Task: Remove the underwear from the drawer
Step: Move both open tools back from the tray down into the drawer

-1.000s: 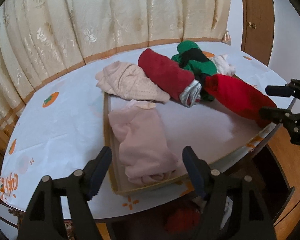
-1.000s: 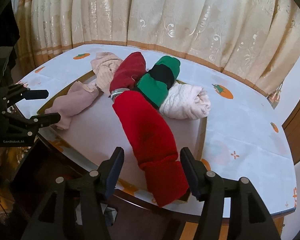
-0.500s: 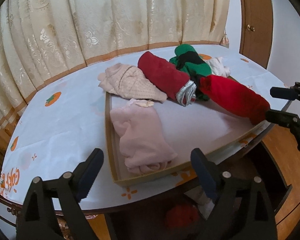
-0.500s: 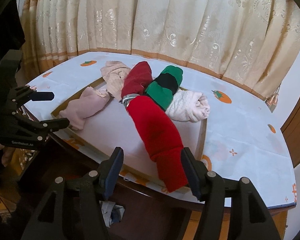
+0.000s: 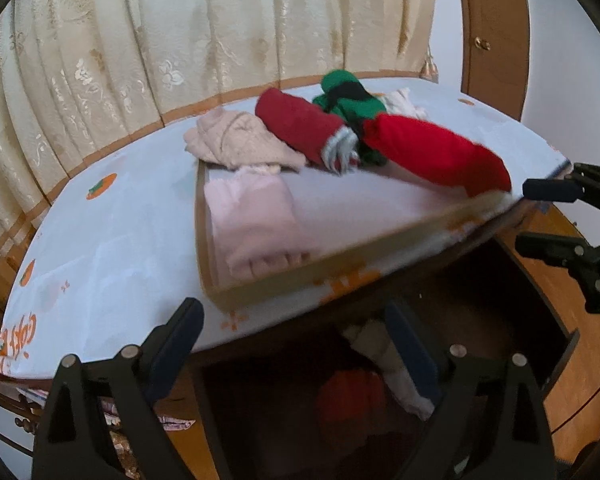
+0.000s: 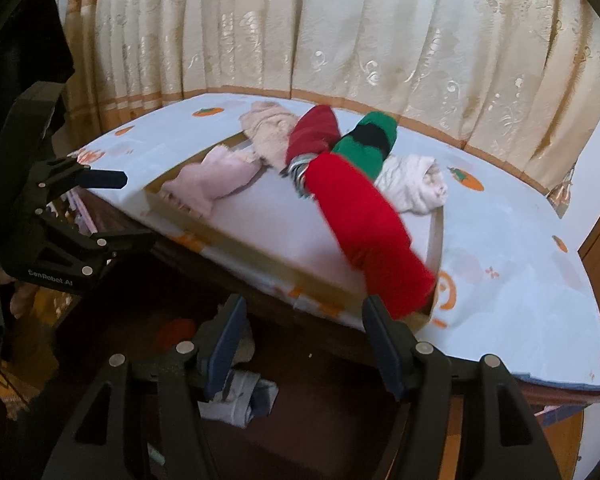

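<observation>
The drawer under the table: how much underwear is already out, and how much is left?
Done: six rolled pieces lie on the tray. In hand: nothing; the left tool and right tool are open and empty. Left: an orange-red piece and white pieces remain in the open drawer.

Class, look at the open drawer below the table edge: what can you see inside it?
Inside the drawer lie a rolled white and blue-grey garment, a red garment and a white roll. The drawer's dark depths and whatever lies beneath these pieces stay hidden.
</observation>
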`<action>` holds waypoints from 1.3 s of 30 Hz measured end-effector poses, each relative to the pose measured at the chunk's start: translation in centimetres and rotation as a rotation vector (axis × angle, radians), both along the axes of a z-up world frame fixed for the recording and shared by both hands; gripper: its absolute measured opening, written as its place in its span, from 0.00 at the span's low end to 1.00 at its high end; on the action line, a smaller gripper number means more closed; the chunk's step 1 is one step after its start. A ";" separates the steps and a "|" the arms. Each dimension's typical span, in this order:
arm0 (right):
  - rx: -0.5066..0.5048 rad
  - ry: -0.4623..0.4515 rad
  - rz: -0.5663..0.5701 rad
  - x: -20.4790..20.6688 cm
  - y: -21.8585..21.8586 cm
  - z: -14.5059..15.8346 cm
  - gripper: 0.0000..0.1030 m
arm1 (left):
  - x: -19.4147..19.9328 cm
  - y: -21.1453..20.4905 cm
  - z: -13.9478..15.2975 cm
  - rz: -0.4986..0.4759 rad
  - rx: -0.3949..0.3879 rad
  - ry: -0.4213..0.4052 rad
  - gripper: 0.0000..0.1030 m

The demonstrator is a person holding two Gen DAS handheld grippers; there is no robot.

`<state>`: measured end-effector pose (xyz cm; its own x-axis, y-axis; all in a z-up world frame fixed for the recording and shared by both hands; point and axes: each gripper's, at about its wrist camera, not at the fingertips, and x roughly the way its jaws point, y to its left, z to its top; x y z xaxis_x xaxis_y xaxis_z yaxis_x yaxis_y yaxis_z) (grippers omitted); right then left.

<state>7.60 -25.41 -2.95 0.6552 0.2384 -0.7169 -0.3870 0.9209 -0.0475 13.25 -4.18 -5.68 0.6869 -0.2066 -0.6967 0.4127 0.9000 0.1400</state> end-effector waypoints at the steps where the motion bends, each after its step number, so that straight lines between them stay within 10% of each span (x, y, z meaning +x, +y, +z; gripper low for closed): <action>1: 0.002 0.006 0.009 -0.5 0.0 -0.4 0.61 | -0.4 0.1 -0.3 -0.004 0.002 0.006 0.91; 39: -0.156 0.416 0.203 0.4 5.9 -15.2 0.61 | -1.4 -0.1 -11.8 -0.054 0.178 0.289 0.91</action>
